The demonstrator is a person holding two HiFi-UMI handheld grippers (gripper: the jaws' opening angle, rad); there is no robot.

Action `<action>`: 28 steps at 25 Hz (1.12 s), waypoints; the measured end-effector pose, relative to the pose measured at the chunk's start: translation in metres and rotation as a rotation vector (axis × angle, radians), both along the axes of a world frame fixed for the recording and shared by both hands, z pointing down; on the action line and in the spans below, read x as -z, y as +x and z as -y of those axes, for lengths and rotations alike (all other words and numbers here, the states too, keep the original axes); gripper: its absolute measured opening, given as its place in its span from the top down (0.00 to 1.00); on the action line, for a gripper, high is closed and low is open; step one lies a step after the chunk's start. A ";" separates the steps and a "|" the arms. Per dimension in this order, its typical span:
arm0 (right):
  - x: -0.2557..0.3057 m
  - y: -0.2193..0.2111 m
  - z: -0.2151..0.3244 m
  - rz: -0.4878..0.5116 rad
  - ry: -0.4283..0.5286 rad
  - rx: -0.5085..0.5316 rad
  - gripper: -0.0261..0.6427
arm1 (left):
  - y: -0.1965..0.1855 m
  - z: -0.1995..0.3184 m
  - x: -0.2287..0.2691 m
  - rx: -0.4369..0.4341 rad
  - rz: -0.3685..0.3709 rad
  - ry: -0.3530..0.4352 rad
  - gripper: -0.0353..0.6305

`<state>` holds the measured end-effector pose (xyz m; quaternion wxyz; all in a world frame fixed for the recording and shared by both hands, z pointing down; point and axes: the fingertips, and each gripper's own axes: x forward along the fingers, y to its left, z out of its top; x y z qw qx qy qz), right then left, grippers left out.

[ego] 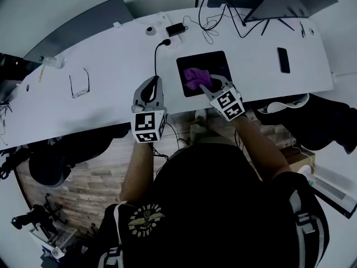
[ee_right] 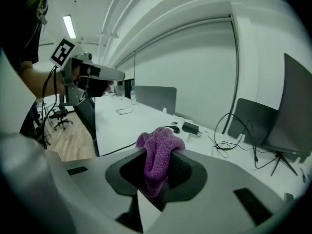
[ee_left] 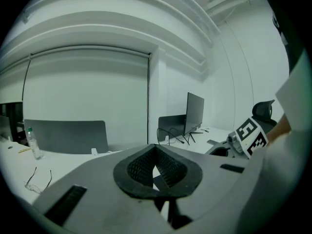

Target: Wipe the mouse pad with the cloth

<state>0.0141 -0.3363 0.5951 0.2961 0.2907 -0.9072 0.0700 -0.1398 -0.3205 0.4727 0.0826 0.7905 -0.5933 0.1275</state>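
A black mouse pad [ego: 215, 65] lies on the white desk [ego: 111, 66], near its front edge. My right gripper [ego: 206, 86] hangs over the pad's front part, shut on a crumpled purple cloth [ego: 195, 78]. In the right gripper view the cloth [ee_right: 160, 141] bulges up from between the jaws of that gripper [ee_right: 158, 165]. My left gripper [ego: 149, 92] hovers over the desk just left of the pad. Its pads meet with nothing between them [ee_left: 156, 165]. Each gripper shows in the other's view: the left gripper [ee_right: 92, 77] and the right gripper [ee_left: 248, 135].
A black cable [ego: 157, 57] runs back from the left gripper to a plug [ego: 165, 42]. Glasses [ego: 79, 84] lie at the left, a phone [ego: 283, 60] at the right. A charger [ego: 175, 29], tangled wires [ego: 215, 21] and a laptop [ego: 284, 1] sit at the back.
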 end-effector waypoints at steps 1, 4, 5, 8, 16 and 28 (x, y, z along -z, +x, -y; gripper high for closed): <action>-0.003 -0.014 -0.008 0.003 -0.010 0.025 0.84 | 0.000 -0.003 0.000 -0.003 0.002 -0.002 0.94; -0.020 -0.049 -0.025 -0.004 -0.032 0.098 0.84 | -0.003 -0.012 -0.002 -0.003 0.013 -0.017 0.94; -0.030 -0.056 -0.028 -0.010 -0.043 0.113 0.84 | -0.004 -0.015 -0.004 0.000 0.014 -0.021 0.94; -0.063 -0.067 -0.030 -0.035 -0.091 0.120 0.84 | -0.011 -0.025 -0.005 0.012 0.017 -0.026 0.94; -0.137 -0.041 -0.021 -0.188 -0.253 0.055 0.84 | -0.033 -0.034 -0.002 0.061 0.022 -0.022 0.94; -0.161 0.050 0.000 -0.275 -0.291 -0.101 0.84 | -0.027 -0.017 -0.006 0.045 0.007 -0.021 0.94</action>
